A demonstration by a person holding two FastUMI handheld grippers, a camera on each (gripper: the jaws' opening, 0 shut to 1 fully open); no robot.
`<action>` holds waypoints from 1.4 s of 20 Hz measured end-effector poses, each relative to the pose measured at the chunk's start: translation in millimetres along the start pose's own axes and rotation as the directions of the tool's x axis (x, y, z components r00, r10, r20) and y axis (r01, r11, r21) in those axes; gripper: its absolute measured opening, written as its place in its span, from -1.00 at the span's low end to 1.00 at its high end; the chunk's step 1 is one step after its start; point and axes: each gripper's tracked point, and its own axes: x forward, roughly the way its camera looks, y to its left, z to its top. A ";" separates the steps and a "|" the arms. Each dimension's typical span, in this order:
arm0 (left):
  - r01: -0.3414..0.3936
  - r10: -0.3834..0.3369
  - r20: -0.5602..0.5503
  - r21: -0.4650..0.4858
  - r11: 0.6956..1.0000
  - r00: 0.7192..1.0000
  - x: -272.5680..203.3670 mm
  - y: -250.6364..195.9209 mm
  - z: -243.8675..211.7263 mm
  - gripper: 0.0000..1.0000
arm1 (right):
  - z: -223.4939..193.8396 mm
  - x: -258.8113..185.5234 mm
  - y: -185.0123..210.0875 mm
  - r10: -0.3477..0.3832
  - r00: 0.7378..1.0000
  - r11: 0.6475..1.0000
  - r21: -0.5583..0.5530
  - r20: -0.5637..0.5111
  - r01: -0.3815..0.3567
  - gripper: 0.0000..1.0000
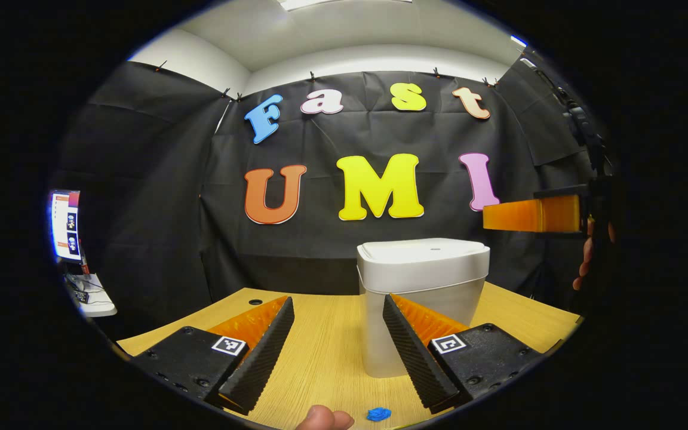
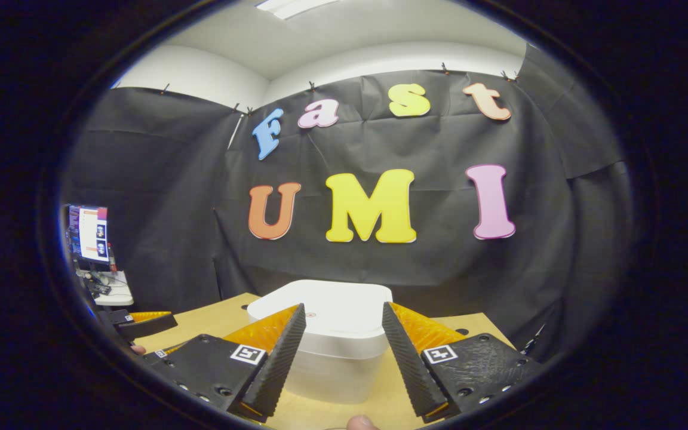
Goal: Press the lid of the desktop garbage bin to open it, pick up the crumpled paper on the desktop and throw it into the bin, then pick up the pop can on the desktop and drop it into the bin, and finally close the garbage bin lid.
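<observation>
The white desktop bin [image 1: 421, 269] stands on the wooden table [image 1: 320, 358] with its lid [image 1: 421, 249] down flat. My left gripper [image 1: 338, 300] is open, low over the table, just in front of the bin and slightly to its left. In the right gripper view the closed lid [image 2: 326, 316] lies just below and ahead of my open right gripper [image 2: 344, 307], which hovers above it without touching. In the left gripper view the right gripper [image 1: 529, 215] hangs above and to the right of the bin, held by a hand [image 1: 586, 257].
A small blue crumpled scrap [image 1: 378, 413] lies on the table near its front edge, beside a fingertip [image 1: 323, 418]. A monitor [image 1: 66, 226] stands on a side desk at far left. The left gripper [image 2: 141, 322] appears low at the left in the right gripper view.
</observation>
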 end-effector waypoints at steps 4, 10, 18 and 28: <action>-0.025 0.025 -0.002 0.002 1.000 1.000 -3.0 15.0 -0.9 0.93 | 1.5 25.1 14.8 0.047 0.997 0.998 0.031 -0.060 -0.045 0.27; -0.050 0.050 -0.015 0.002 0.999 0.999 -3.6 30.2 -7.6 0.94 | -8.7 54.8 25.7 0.045 0.993 0.999 -0.007 -0.107 -0.046 -0.89; -0.046 0.046 -0.030 -0.005 0.999 0.999 -5.2 34.3 -14.7 0.94 | -26.4 71.3 37.4 0.085 0.980 0.996 0.019 -0.179 -0.083 -1.00; -0.022 0.020 -0.059 -0.036 0.999 0.998 2.5 22.8 -27.5 0.94 | -38.1 70.3 40.0 0.191 0.946 0.980 0.101 -0.261 -0.170 -0.98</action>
